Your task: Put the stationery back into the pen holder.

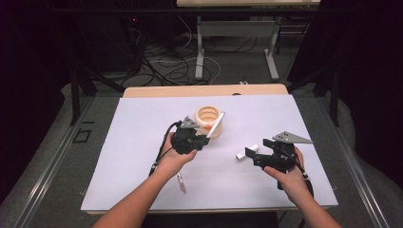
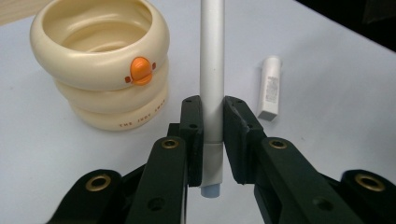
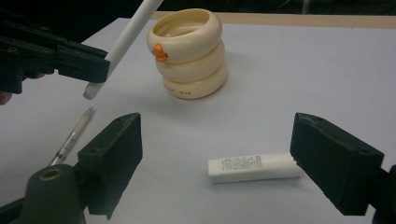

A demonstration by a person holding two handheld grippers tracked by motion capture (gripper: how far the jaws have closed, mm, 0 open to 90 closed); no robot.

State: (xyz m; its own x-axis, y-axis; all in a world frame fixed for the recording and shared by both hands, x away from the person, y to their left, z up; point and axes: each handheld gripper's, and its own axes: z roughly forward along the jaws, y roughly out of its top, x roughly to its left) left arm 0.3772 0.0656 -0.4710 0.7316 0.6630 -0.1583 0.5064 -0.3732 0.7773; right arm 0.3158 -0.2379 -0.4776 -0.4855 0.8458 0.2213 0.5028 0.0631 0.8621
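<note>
A cream ringed holder with an orange duck beak (image 1: 208, 119) (image 2: 100, 65) (image 3: 191, 51) stands upright near the middle of the white table. My left gripper (image 1: 203, 138) (image 2: 213, 128) is shut on a white pen (image 1: 215, 125) (image 2: 211, 70) (image 3: 122, 44), held off the table just beside the holder and pointing up past its rim. My right gripper (image 1: 252, 156) (image 3: 231, 158) is open, its jaws straddling a small white tube (image 1: 246, 152) (image 3: 254, 167) (image 2: 270, 86) that lies flat on the table.
A clear pen (image 1: 181, 182) (image 3: 72, 137) lies on the white board (image 1: 142, 142) near the front, under the left forearm. The wooden table edge (image 1: 204, 90) runs behind the board. Table legs and cables sit on the floor beyond.
</note>
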